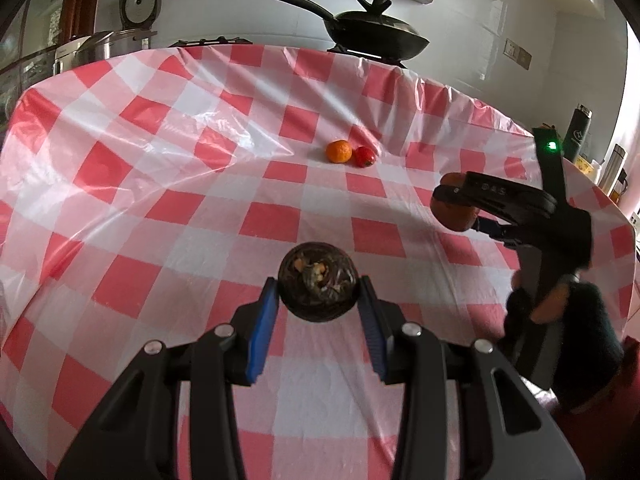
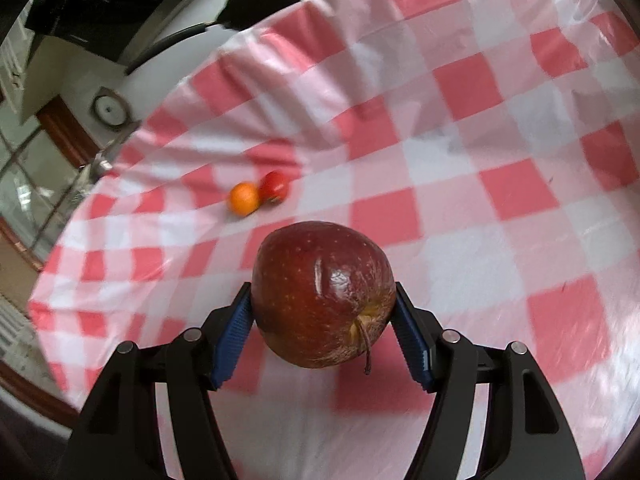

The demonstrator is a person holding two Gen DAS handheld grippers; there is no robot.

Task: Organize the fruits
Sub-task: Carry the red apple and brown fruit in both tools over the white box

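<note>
We count four fruits: our left gripper pinches one dark round wrinkled fruit, our right gripper pinches one dark red apple, and one small orange mandarin touches one small red fruit toward the far edge of the red-and-white checked tablecloth.

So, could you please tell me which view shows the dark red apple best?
The right wrist view: the dark red apple fills its centre, stem visible. The left wrist view shows it small, partly hidden by the right tongs.
</note>
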